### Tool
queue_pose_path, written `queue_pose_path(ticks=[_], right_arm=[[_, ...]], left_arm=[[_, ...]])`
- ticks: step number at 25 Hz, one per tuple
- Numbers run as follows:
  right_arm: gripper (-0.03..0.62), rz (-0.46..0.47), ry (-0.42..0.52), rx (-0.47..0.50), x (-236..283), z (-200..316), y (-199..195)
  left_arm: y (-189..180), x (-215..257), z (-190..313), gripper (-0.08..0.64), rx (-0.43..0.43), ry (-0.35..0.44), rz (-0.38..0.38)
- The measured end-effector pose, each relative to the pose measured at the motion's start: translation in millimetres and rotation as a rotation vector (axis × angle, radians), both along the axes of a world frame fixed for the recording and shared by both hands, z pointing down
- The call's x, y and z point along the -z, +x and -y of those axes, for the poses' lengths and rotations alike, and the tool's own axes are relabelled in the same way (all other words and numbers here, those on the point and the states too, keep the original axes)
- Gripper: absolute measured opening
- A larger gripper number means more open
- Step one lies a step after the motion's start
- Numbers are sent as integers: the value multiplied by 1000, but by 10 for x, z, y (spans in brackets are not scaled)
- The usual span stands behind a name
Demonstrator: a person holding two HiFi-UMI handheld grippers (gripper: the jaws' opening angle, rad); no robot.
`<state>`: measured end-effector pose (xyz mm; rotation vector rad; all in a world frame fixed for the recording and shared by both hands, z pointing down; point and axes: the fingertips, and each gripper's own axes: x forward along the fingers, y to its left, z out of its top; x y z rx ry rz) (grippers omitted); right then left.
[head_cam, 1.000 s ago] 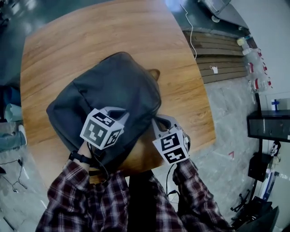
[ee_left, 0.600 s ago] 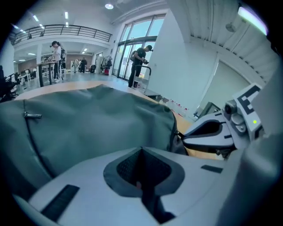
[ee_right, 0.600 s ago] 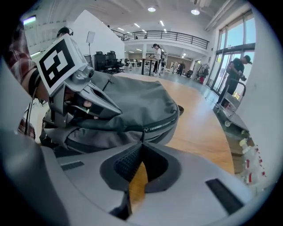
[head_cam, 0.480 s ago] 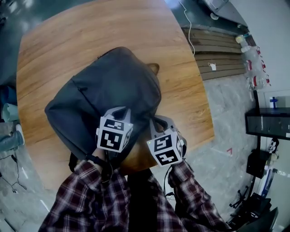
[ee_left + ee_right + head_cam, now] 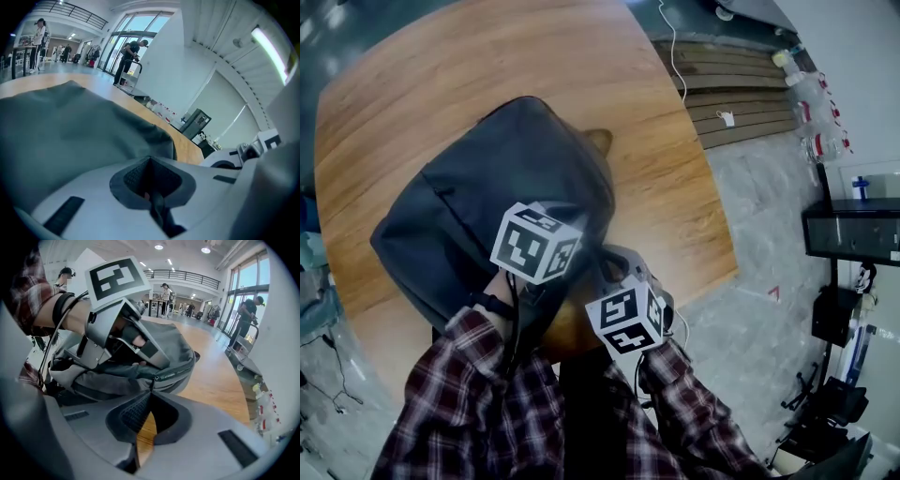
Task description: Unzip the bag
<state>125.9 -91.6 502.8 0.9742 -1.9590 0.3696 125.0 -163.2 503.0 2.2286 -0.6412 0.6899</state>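
A dark grey backpack (image 5: 478, 187) lies on the round wooden table (image 5: 666, 187), reaching to its near edge. My left gripper (image 5: 567, 253) rests on the bag's near right part. In the left gripper view it (image 5: 150, 161) is shut, with a dark strip of the bag (image 5: 157, 211) pinched between the jaws. My right gripper (image 5: 617, 267) sits at the bag's near right corner, just right of the left one. In the right gripper view it (image 5: 150, 392) is shut on the zipper pull (image 5: 152, 383) of the side zipper (image 5: 176, 375). The left gripper (image 5: 150, 355) presses on the backpack (image 5: 180, 345) just above that zipper.
The table's near edge (image 5: 712, 281) runs close behind my right gripper. On the floor to the right are wooden slats (image 5: 722, 84), a white cable (image 5: 672, 37), bottles (image 5: 811, 103) and a black cabinet (image 5: 853, 239). People stand far off in the hall.
My left gripper has shifted right and a little farther onto the bag. The right gripper has drifted slightly left and nearer. The bag's near part looks more bunched up.
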Motion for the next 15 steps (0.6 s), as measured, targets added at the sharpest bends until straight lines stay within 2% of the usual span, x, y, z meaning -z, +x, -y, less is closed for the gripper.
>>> queue_pose_path(ticks=[7, 11, 13, 15], right_arm=[[11, -54, -30, 73, -77, -249, -138], [12, -79, -39, 180, -112, -339, -207], [14, -66, -38, 212, -111, -356, -213], [14, -8, -30, 168, -60, -346, -181]], left_arm=[[104, -71, -55, 9, -4, -49, -29], [139, -71, -64, 9, -7, -58, -36], [139, -64, -49, 9, 7, -63, -51], [96, -6, -8, 9, 59, -72, -103]])
